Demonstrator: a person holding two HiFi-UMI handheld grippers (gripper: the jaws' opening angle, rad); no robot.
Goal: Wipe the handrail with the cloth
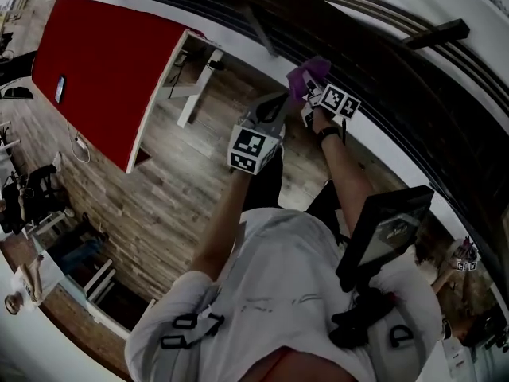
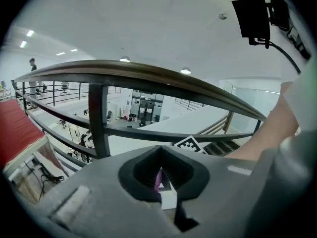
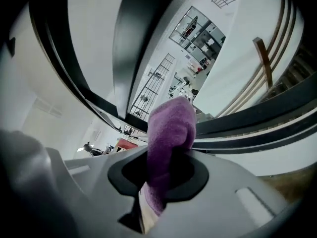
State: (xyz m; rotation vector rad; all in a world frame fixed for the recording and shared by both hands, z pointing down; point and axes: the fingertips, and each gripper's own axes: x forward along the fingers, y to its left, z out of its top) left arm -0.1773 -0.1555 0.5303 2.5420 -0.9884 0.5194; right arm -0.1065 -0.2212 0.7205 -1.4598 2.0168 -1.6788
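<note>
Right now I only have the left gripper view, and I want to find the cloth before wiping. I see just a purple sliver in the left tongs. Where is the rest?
Observer: The right gripper has it. Its tongs are shut on the purple cloth, and a folded bunch sticks out past them.
Operator: Is that bunch near the handrail?
Observer: In the head view it sits up by the dark handrail, right at the tip of the left gripper. I cannot tell whether it touches the rail.
</note>
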